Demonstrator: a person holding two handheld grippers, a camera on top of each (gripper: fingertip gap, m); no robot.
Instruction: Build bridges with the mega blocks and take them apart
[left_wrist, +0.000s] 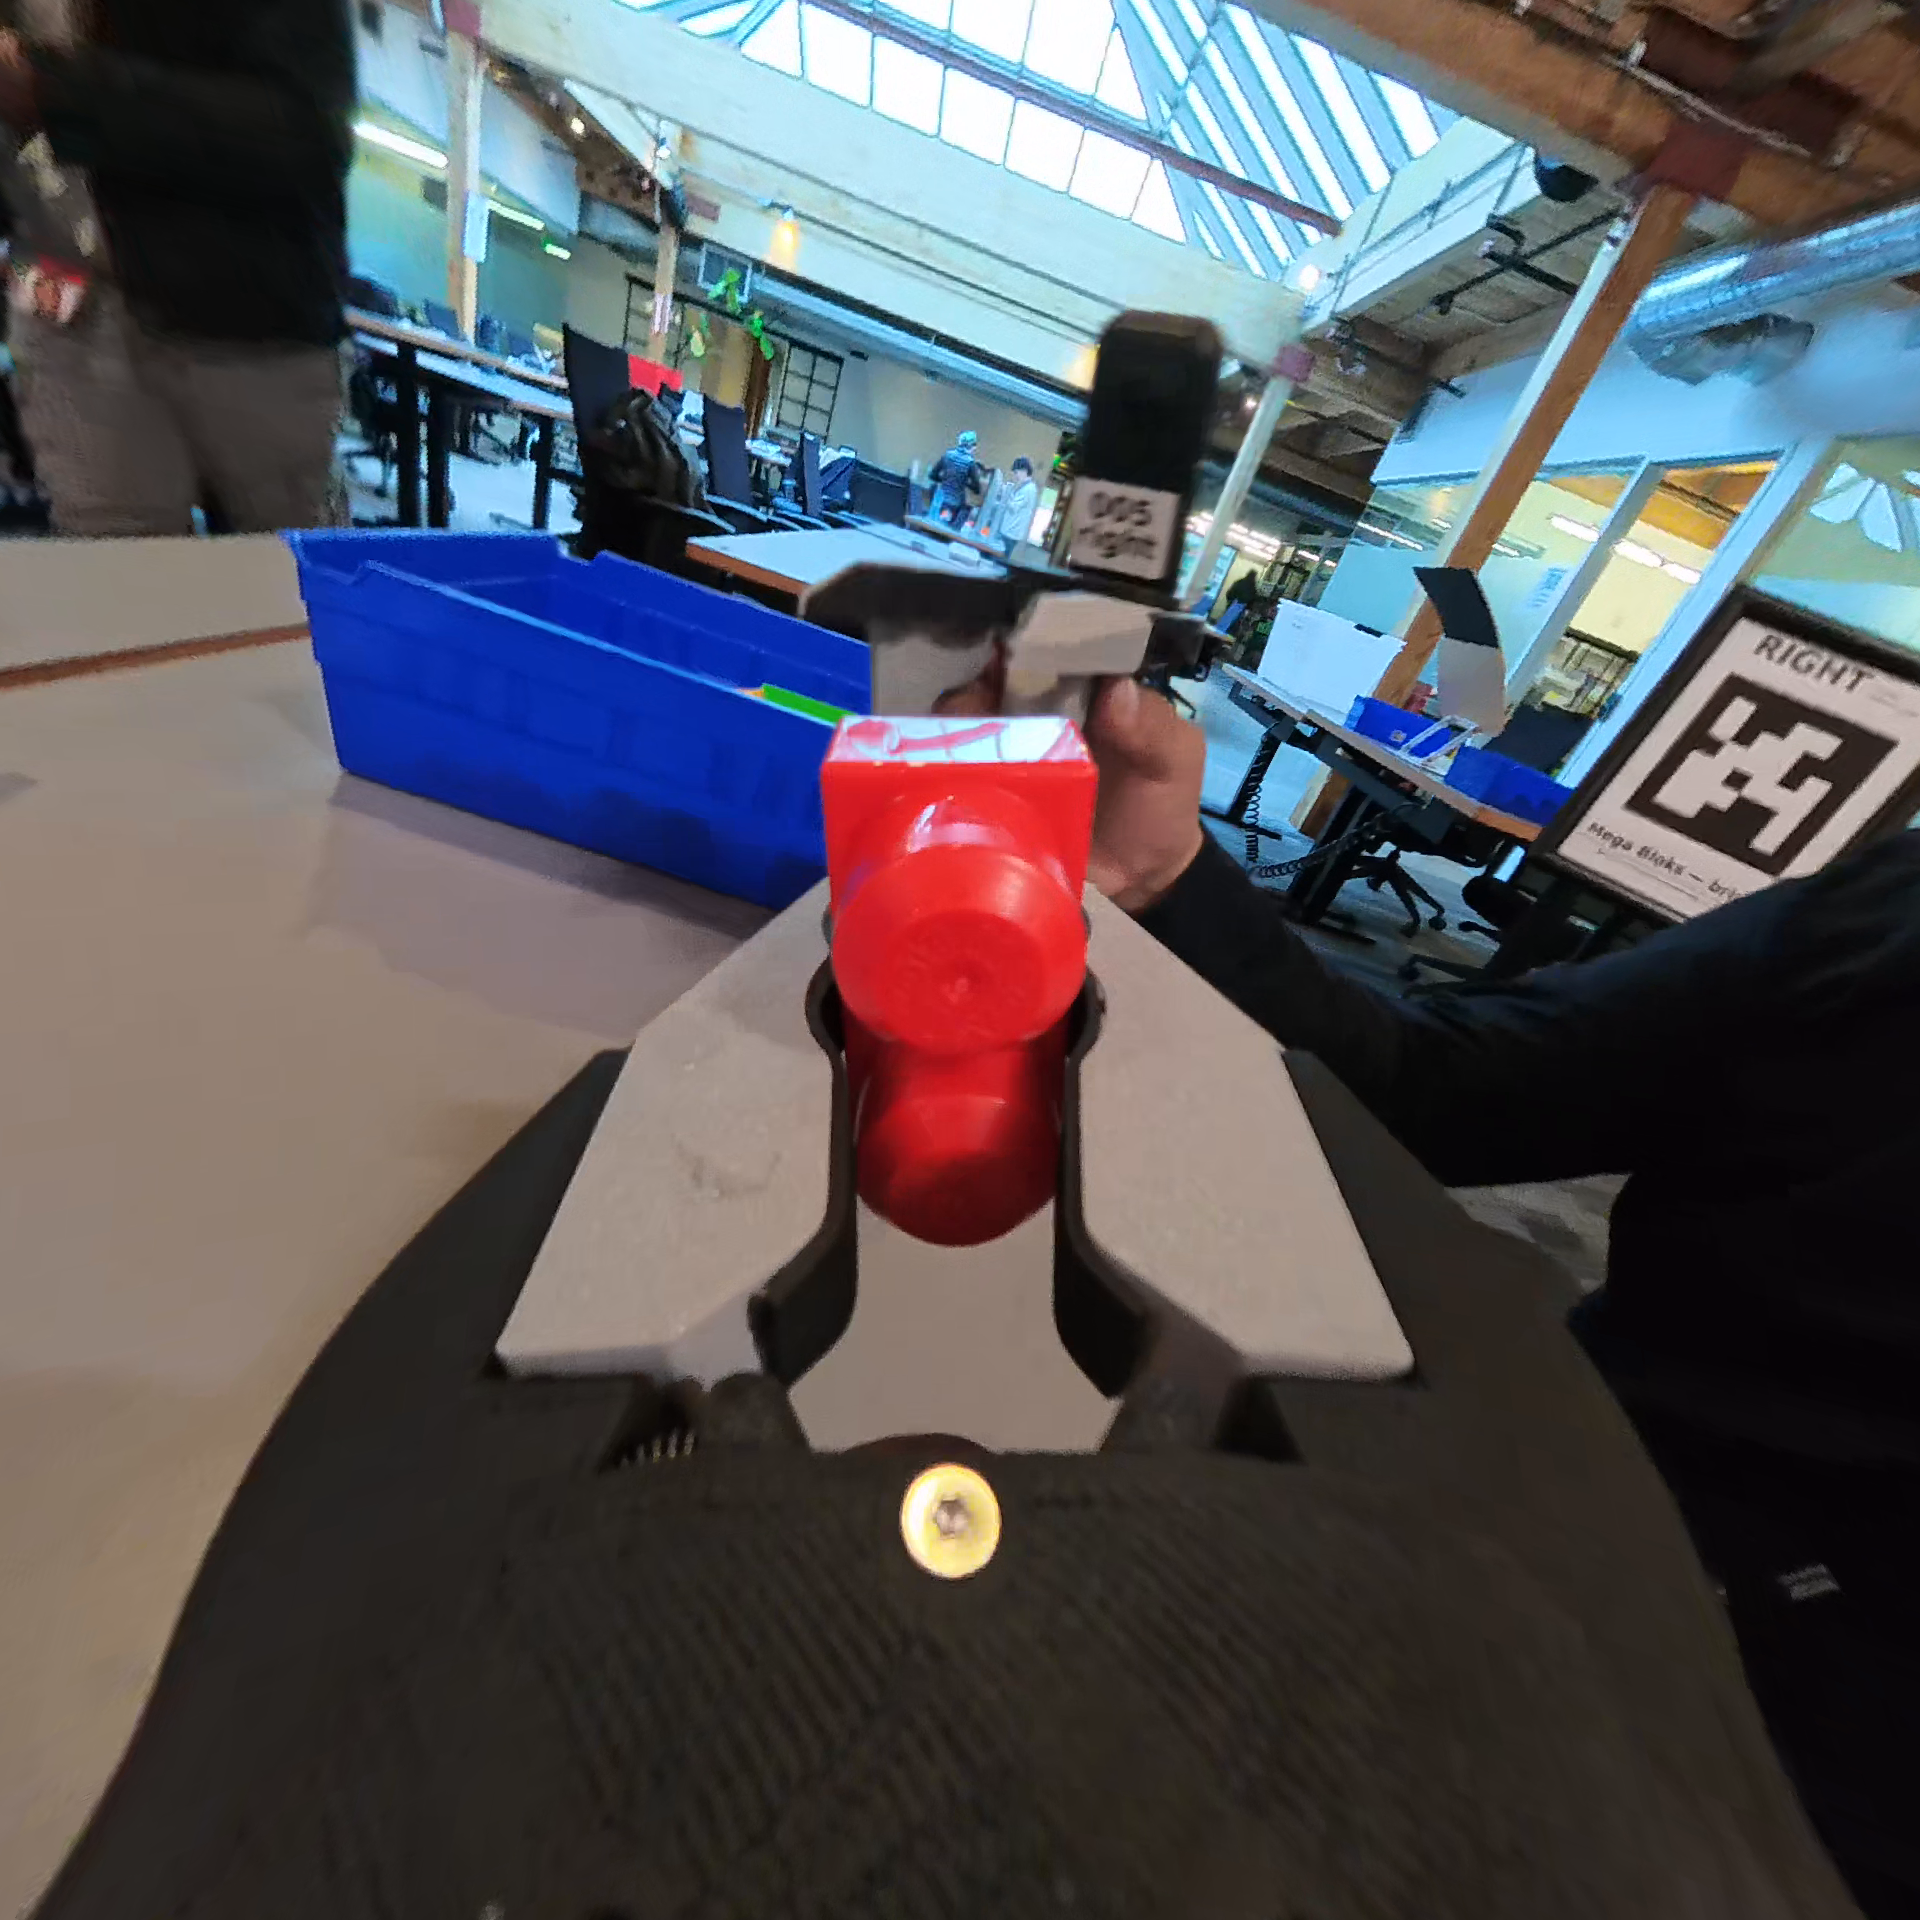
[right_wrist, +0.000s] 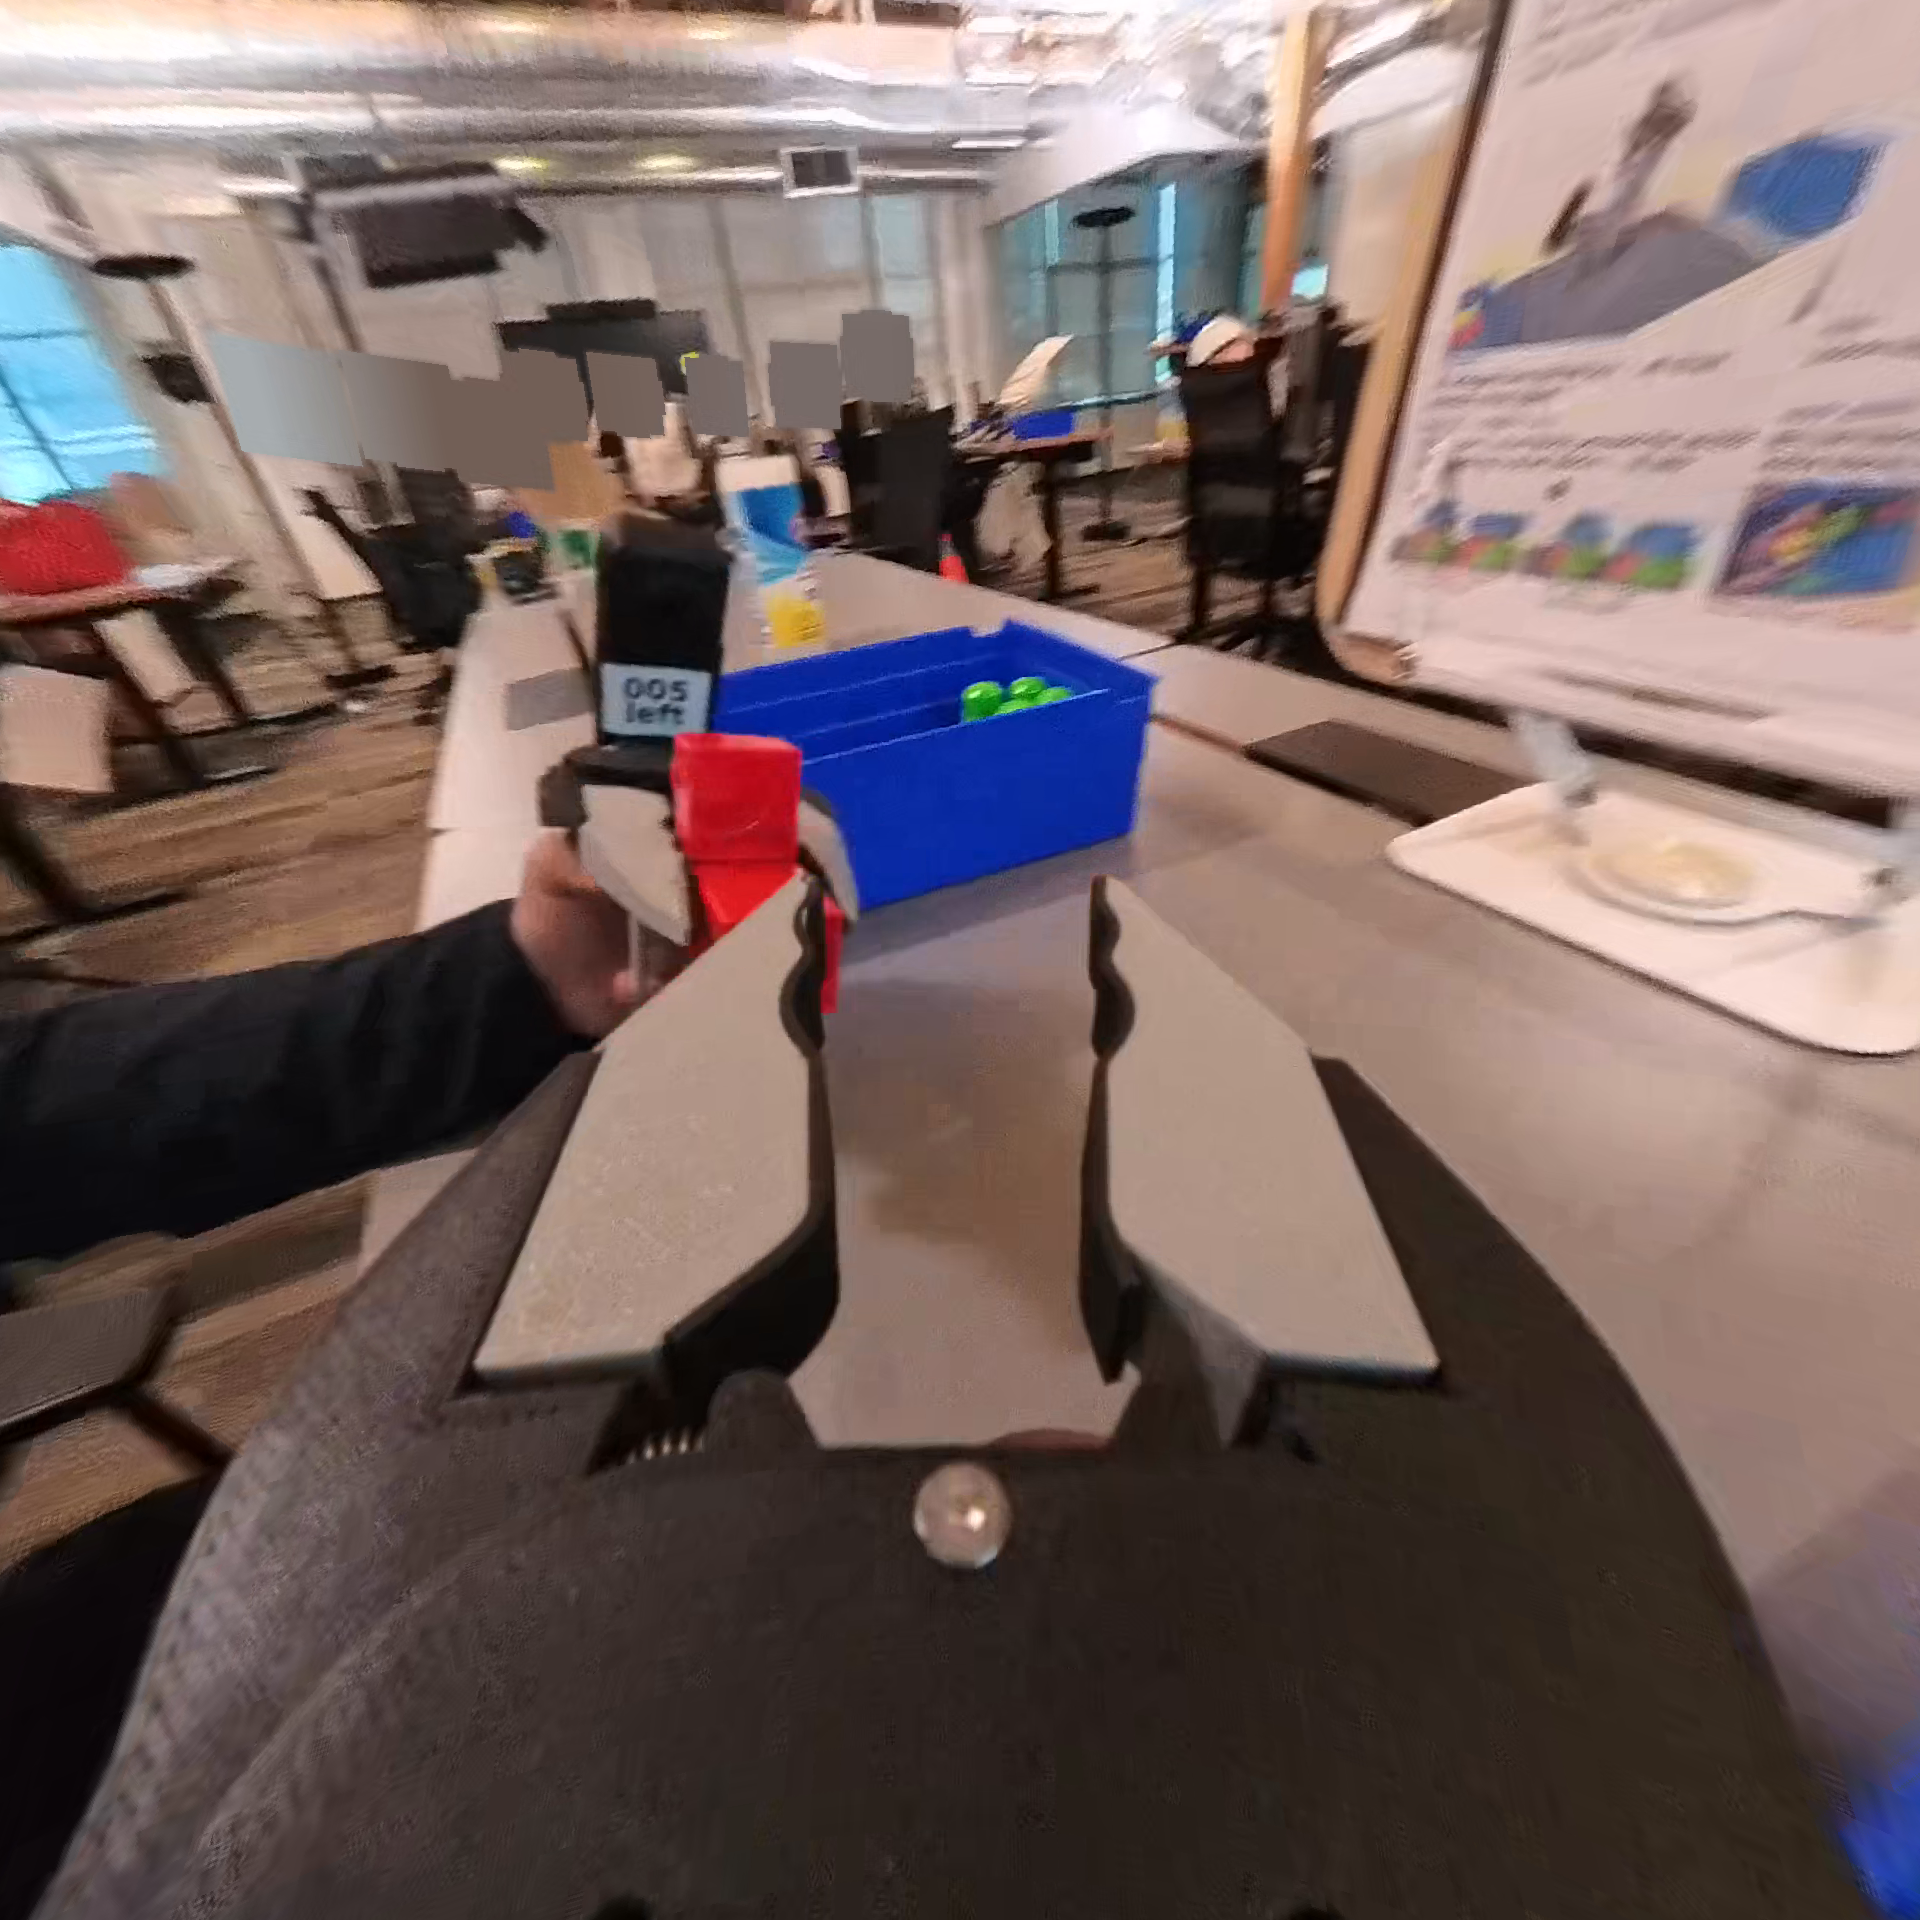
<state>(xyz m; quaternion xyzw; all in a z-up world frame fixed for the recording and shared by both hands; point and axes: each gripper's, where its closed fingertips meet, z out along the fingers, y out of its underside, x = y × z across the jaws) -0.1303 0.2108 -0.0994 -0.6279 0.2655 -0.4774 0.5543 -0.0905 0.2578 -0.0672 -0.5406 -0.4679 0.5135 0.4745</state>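
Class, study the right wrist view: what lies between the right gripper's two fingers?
Nothing. The right gripper stands open, with only bare grey table showing through the gap. The red block sits off to the left, clamped in the left gripper.

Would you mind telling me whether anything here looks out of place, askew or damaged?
Nothing stands out. The left gripper holds a red block squarely above the table, the right gripper is open with nothing between its fingers, and the blue bin sits upright with green blocks inside.
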